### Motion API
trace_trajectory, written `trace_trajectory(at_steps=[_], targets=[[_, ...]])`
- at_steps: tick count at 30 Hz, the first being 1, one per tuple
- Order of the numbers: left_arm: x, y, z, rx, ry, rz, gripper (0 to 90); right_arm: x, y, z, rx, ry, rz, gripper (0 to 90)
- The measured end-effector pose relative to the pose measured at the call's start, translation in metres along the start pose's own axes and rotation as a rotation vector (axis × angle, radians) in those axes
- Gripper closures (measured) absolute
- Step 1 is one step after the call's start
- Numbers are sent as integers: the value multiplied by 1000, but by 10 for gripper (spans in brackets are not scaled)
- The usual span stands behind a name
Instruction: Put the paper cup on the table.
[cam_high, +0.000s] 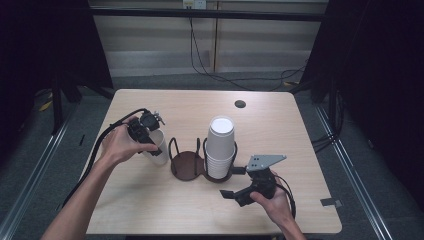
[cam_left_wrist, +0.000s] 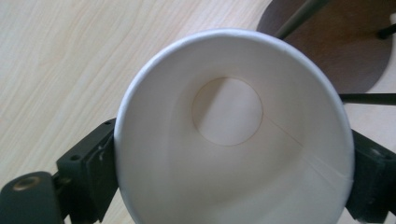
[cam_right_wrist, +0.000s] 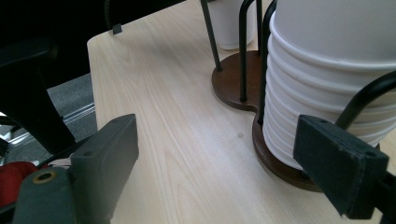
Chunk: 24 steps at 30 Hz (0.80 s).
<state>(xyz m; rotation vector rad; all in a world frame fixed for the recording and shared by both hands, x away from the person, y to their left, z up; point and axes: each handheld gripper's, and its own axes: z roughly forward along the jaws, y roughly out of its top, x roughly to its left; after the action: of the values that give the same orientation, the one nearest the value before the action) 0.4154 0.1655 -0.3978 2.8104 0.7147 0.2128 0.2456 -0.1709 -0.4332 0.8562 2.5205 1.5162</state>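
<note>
A single white paper cup (cam_high: 158, 144) stands on the table just left of a dark wooden two-bay holder (cam_high: 186, 165) with black wire loops. My left gripper (cam_high: 150, 137) comes at the cup from the upper left. In the left gripper view I look down into the cup (cam_left_wrist: 229, 112), and its jaws flank the round, undented rim without squeezing it. The holder's left bay is empty, and the right bay holds a tall stack of white cups (cam_high: 220, 145). My right gripper (cam_high: 234, 181) rests open beside that stack (cam_right_wrist: 327, 70), its jaws wide apart with nothing between them.
The light wooden table (cam_high: 280, 130) has a dark round hole (cam_high: 240, 104) near its far edge and a small black clip (cam_high: 330, 202) at its right front edge. Cables run over the grey floor behind the table.
</note>
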Motion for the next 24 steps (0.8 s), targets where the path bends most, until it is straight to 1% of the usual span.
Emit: trace_trajectory(at_steps=[1, 2, 3, 4, 6, 8, 9, 12, 13, 14, 15, 17, 18, 19, 21, 22, 24], targets=[[-1, 0, 2, -21, 7, 3, 81, 0, 0, 0, 0, 1, 1, 145], [-1, 0, 2, -21, 7, 3, 79, 0, 0, 0, 0, 0, 1, 145], [0, 1, 2, -24, -2, 14, 79, 0, 0, 0, 0, 0, 1, 145], [0, 1, 4, -36, -24, 7, 73, 0, 0, 0, 5, -2, 2, 145], [0, 2, 4, -33, -28, 3, 69, 0, 0, 0, 5, -3, 4, 145], [1, 1, 6, -31, -35, -11, 62, -1, -1, 1, 9, -1, 4, 145], [1, 1, 6, -35, -25, -14, 62, 0, -1, 1, 8, -1, 4, 145], [-1, 0, 7, -40, -36, -12, 59, 0, -1, 1, 12, -7, 1, 145], [-1, -1, 8, -47, -52, -9, 59, 0, -1, 1, 12, -7, 1, 145], [0, -4, 12, -59, -78, -8, 53, 0, -1, 1, 14, -8, 4, 145], [-1, -6, 14, -71, -85, -6, 52, 0, -1, 1, 14, -10, 5, 145], [0, -6, 15, -71, -85, -4, 51, 0, -1, 1, 15, -13, 5, 145], [1, -10, 17, -94, -79, -3, 51, -1, -1, 2, 16, -22, 10, 145], [1, -12, 18, -96, -85, -3, 49, -2, -1, 2, 16, -23, 13, 145], [1, -14, 19, -79, -74, 5, 54, -2, -2, 2, 17, -30, 14, 145], [1, -14, 19, -79, -74, 5, 70, -2, -2, 2, 17, -30, 14, 145], [2, -17, 22, -78, -99, 4, 77, -2, -2, 2, 17, -29, 14, 145]])
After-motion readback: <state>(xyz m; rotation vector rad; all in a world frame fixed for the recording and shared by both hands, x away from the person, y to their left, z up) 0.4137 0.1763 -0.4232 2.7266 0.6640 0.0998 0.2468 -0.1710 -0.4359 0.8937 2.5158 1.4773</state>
